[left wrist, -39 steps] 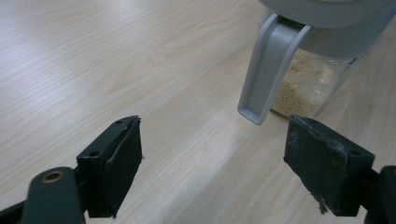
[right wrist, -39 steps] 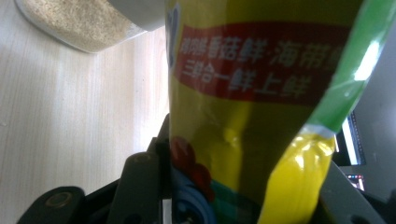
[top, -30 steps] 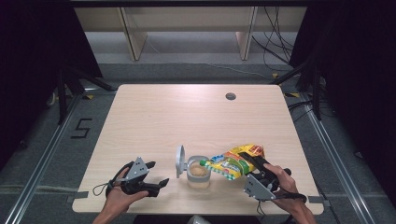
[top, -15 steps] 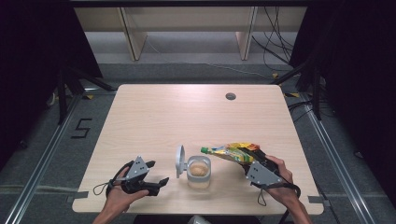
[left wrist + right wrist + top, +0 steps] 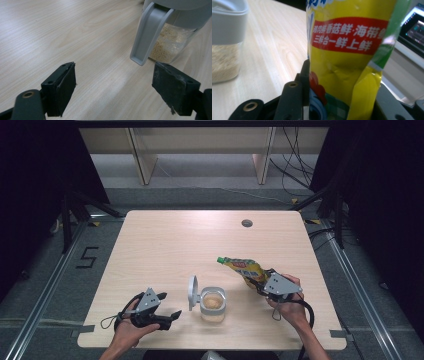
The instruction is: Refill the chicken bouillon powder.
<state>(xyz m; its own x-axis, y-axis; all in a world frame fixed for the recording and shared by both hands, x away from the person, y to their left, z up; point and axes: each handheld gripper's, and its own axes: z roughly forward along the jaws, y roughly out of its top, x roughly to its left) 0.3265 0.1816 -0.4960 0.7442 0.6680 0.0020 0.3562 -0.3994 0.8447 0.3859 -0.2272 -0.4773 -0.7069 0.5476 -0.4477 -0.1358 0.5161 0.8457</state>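
Two black jaws of the right gripper have just been closing on the yellow-and-green foil seasoning pouch, now lifted right of the clear grain-filled jar; pouring looks finished. Left gripper rests open, empty, near-left.

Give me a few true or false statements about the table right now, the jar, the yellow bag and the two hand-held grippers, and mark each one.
1. The right hand-held gripper is shut on the yellow bag. True.
2. The jar's lid is closed. False: it stands flipped open at the jar's left.
3. The left hand-held gripper holds the jar. False: its jaws are open and empty, beside the jar.
4. The jar holds pale granules. True.
5. The bag lies flat on the table. False: it is held up off it.
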